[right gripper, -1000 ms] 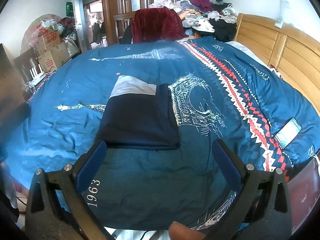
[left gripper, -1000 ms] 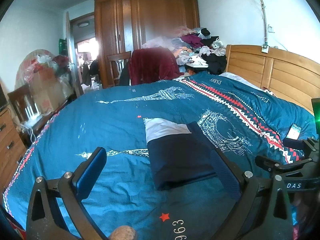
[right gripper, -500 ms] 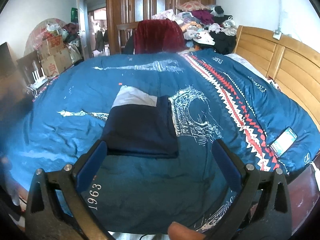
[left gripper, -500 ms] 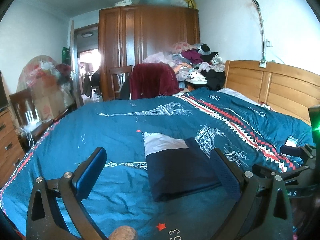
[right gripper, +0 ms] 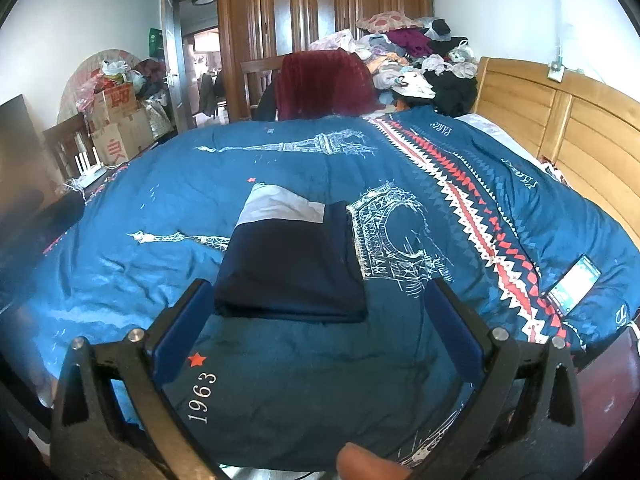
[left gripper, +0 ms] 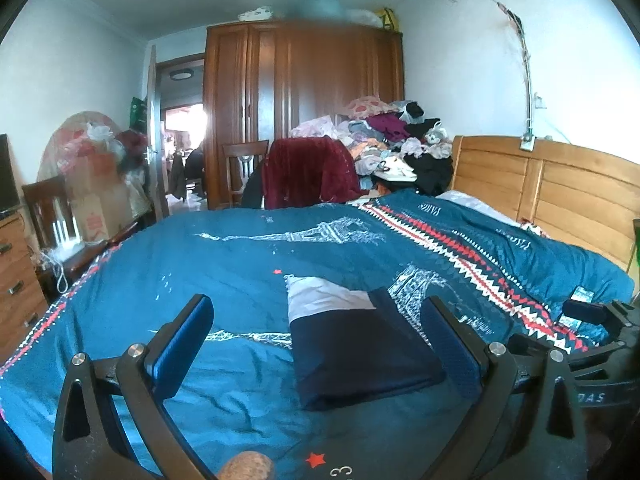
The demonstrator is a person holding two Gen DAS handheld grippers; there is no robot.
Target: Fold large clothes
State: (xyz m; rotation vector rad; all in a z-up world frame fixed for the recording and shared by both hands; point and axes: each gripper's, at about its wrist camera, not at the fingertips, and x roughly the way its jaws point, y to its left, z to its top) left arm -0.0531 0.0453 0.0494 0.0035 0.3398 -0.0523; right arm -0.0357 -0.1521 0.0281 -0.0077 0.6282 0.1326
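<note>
Across nearly the whole of both views lies a bed covered by a blue quilt [right gripper: 280,168] printed with white tower drawings, a red, white and dark zigzag band and the figures "1963". Its near edge is cut off by the lower rim of each picture. A wooden headboard [right gripper: 560,120] runs along the right, partly lost at the frame edge. Behind the bed stand a brown wardrobe [left gripper: 304,92] and a chair draped with a dark red throw [left gripper: 308,172], beside a heap of mixed clothes [right gripper: 416,52] whose single pieces are hard to tell apart. Stacked cardboard boxes [right gripper: 120,128] sit at the far left near an open doorway.

On the quilt, about mid-bed, rests the folded garment [right gripper: 292,268], a neat navy rectangle with a pale grey panel at its far end; what kind of garment it is cannot be told. A phone [right gripper: 574,284] lies well apart from it, near the right edge of the bed.

The left gripper [left gripper: 316,332] hangs above the quilt with its blue pads spread wide and nothing between them, clear of the garment. The right gripper [right gripper: 316,320] is likewise wide apart and empty, short of the garment's near edge. A fingertip [right gripper: 368,462] shows at the bottom, mostly cut off.
</note>
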